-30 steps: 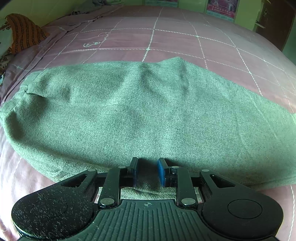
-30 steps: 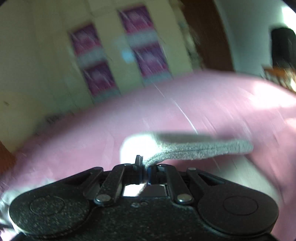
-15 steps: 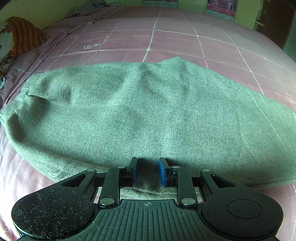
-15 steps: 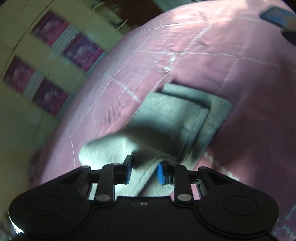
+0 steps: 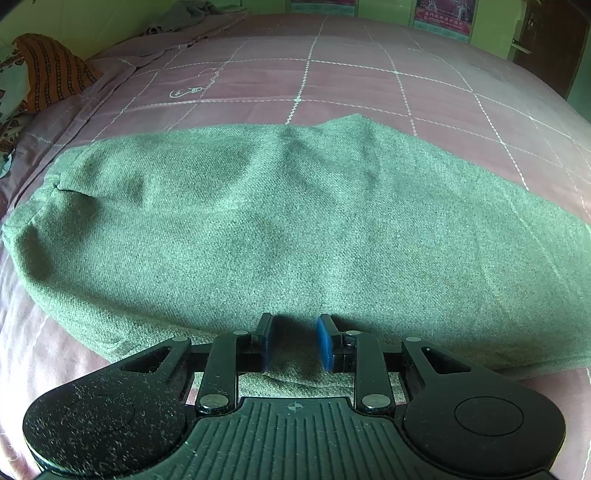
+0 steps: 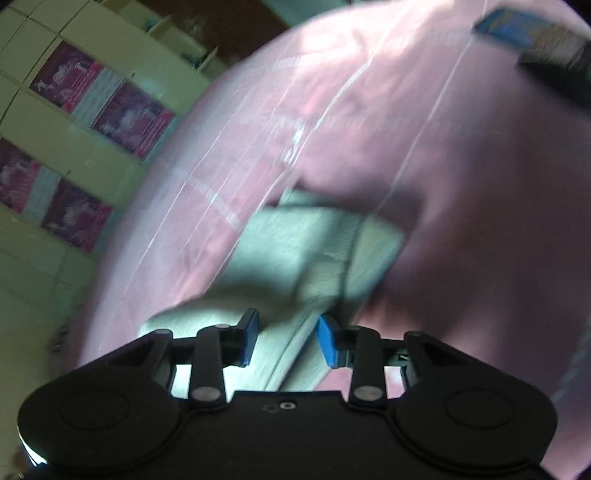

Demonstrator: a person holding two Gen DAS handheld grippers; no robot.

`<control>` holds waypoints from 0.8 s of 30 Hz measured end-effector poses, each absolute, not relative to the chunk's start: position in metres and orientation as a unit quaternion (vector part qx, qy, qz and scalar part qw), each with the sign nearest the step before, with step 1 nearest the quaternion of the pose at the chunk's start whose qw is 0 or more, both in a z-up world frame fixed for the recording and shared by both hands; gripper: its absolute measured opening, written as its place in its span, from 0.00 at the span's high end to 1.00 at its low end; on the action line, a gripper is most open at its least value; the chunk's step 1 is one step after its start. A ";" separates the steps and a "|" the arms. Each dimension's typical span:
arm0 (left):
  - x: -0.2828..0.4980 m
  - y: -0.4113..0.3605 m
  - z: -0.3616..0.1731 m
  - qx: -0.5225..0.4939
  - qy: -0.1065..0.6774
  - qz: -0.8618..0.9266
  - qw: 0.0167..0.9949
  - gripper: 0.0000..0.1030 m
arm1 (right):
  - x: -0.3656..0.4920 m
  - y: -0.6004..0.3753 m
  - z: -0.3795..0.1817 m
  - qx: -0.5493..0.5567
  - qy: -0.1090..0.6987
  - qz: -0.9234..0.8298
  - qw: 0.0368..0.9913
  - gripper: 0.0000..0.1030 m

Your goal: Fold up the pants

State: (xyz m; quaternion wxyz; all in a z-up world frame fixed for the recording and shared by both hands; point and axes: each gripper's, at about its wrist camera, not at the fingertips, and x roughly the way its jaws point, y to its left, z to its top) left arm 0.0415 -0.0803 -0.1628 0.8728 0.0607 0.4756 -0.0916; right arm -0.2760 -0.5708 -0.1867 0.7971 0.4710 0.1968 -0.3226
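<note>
The grey-green pants (image 5: pixel 288 229) lie flat across the pink checked bedsheet (image 5: pixel 332 81) in the left wrist view. My left gripper (image 5: pixel 294 341) sits at the near edge of the pants, its blue pads apart with cloth between them, not pinched. In the blurred right wrist view the leg end of the pants (image 6: pixel 314 251) lies on the bed, partly folded over itself. My right gripper (image 6: pixel 287 339) hangs open just above that cloth and holds nothing.
An orange patterned cloth (image 5: pixel 51 70) lies at the bed's far left. Crumpled grey fabric (image 5: pixel 184 14) sits at the far edge. A blue item (image 6: pixel 517 26) lies at the upper right in the right wrist view. Tiled wall with posters (image 6: pixel 92 96) behind.
My right gripper opened and let go of the pants leg, which dropped onto the bed. The right view swung and tilted. My left gripper's jaws widened slightly and stayed in place.
</note>
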 end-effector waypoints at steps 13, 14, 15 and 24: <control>0.041 -0.083 -0.163 0.067 0.474 -0.087 0.873 0.73 | -0.246 -0.595 -0.193 0.461 0.176 -0.324 0.807 0.95; 0.040 -0.083 -0.163 0.067 0.474 -0.087 0.874 0.73 | -0.252 -0.587 -0.175 0.426 0.160 -0.330 0.827 0.95; 0.040 -0.083 -0.163 0.067 0.474 -0.087 0.874 0.73 | -0.255 -0.579 -0.161 0.388 0.146 -0.332 0.847 0.96; 0.040 -0.083 -0.164 0.072 0.471 -0.091 0.874 0.73 | -0.260 -0.570 -0.186 0.327 0.256 -0.358 0.836 0.87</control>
